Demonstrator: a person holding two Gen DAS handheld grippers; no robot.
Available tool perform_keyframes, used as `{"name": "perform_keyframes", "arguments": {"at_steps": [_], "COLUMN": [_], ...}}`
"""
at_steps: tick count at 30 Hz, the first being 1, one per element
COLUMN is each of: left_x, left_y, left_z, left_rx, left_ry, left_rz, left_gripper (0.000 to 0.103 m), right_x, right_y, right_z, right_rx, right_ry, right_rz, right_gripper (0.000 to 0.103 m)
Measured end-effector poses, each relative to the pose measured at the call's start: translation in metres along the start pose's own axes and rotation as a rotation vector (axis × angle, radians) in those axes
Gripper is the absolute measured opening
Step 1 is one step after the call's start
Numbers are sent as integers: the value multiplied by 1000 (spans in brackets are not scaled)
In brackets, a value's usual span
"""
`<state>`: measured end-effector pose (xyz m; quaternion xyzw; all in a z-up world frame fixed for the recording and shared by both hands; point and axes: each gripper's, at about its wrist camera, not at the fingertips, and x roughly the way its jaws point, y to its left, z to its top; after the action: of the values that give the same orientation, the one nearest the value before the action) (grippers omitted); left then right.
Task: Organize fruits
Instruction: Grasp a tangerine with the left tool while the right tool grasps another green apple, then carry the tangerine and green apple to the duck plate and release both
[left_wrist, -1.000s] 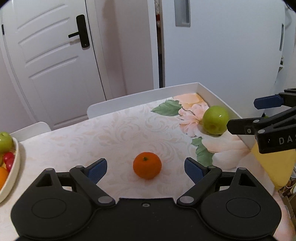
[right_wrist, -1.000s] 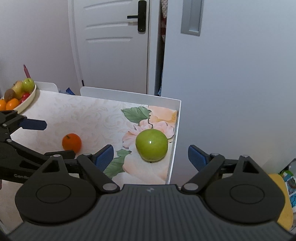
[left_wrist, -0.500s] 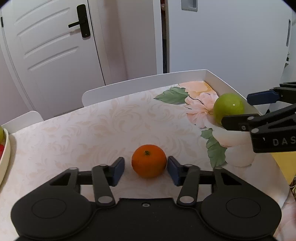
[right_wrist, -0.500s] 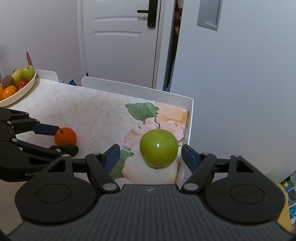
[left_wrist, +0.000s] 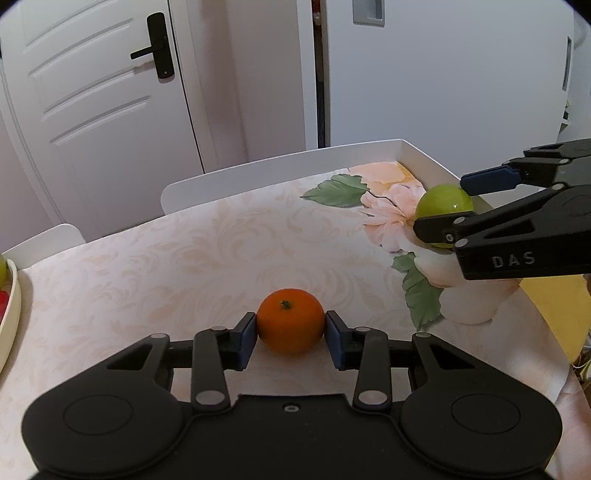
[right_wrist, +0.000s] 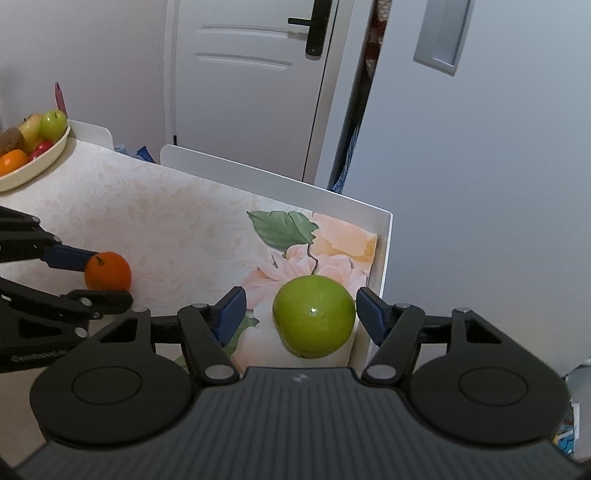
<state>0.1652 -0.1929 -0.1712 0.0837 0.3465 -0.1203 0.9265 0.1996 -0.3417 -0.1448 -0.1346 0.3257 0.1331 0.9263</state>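
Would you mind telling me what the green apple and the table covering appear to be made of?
The green apple looks glossy and very uniform, with a sharp highlight; possibly plastic or waxed, I cannot tell. The table covering seems a smooth printed sheet, perhaps vinyl: a pale damask pattern with large flowers and a soft sheen.

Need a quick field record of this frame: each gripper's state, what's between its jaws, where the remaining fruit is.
left gripper: shut on the orange, blue pads pressed on both of its sides; orange sits on the table
right gripper: jaws have just been closing around the green apple; gaps show on both sides, no grip yet
green apple: on the floral print near the table's right edge
fruit bowl: at the table's far left, holds a green apple, an orange and other fruit
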Motion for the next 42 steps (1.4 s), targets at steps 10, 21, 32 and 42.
{"name": "perform_keyframes", "arguments": {"at_steps": [10, 21, 32, 42], "left_x": [-6, -15, -48, -103], "left_y": [6, 16, 32, 75], "left_z": [1, 2, 4, 3], "left_rx": [-17, -37, -80, -152], "left_ry": [-11, -24, -76, -129], "left_rz": [-7, -7, 10, 73], "left_gripper": [43, 43, 43, 43], "right_x": [15, 14, -25, -55], "right_y": [8, 11, 33, 82], "right_z": [-3, -4, 23, 67], "right_rx": [-108, -117, -6, 23], "right_ry": [31, 41, -11, -58], "right_rz": [-39, -48, 36, 151], "right_gripper": [74, 69, 68, 69]}}
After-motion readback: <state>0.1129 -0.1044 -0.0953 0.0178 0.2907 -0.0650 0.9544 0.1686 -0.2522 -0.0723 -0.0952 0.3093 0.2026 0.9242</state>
